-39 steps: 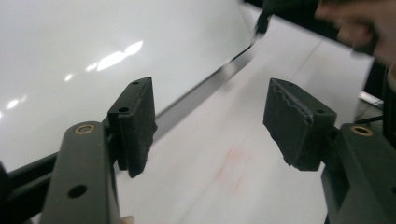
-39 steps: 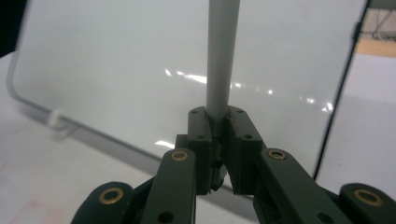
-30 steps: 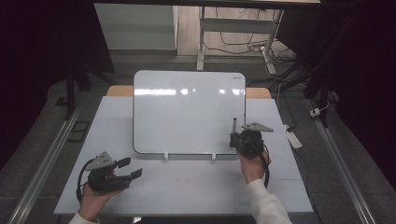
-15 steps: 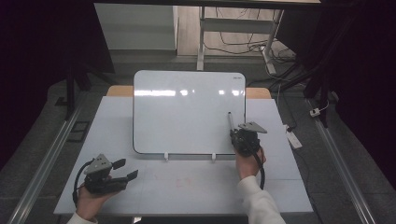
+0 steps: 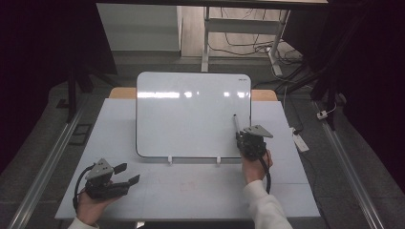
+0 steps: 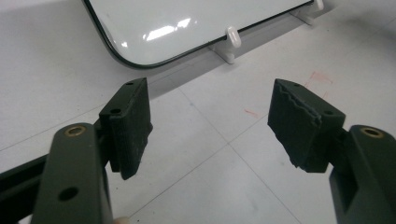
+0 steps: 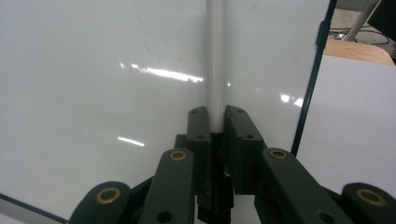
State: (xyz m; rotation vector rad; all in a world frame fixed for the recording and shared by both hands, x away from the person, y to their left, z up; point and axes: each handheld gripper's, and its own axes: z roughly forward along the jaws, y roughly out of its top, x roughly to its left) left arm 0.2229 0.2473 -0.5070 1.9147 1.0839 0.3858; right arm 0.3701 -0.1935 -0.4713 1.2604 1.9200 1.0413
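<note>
A blank whiteboard (image 5: 191,114) leans on small white feet at the middle of the white table (image 5: 200,191). My right gripper (image 5: 241,136) is shut on a white marker (image 5: 236,122) and holds it up against the board's lower right area. In the right gripper view the marker (image 7: 215,70) rises straight from the closed jaws over the glossy whiteboard (image 7: 93,93). My left gripper (image 5: 128,174) rests low at the table's front left, open and holding nothing. In the left gripper view the whiteboard's lower corner (image 6: 154,28) and a white foot (image 6: 232,38) lie beyond the spread jaws.
A wooden table edge (image 5: 262,94) shows behind the board. Cables (image 5: 253,45) and desk legs lie on the floor farther back. A white power strip (image 5: 300,140) sits on the floor to the right. Faint red marks (image 6: 320,77) stain the table surface.
My right gripper has moved left and forward with the marker, bringing its tip over the board's lower right. My left gripper drifted slightly down toward the front edge.
</note>
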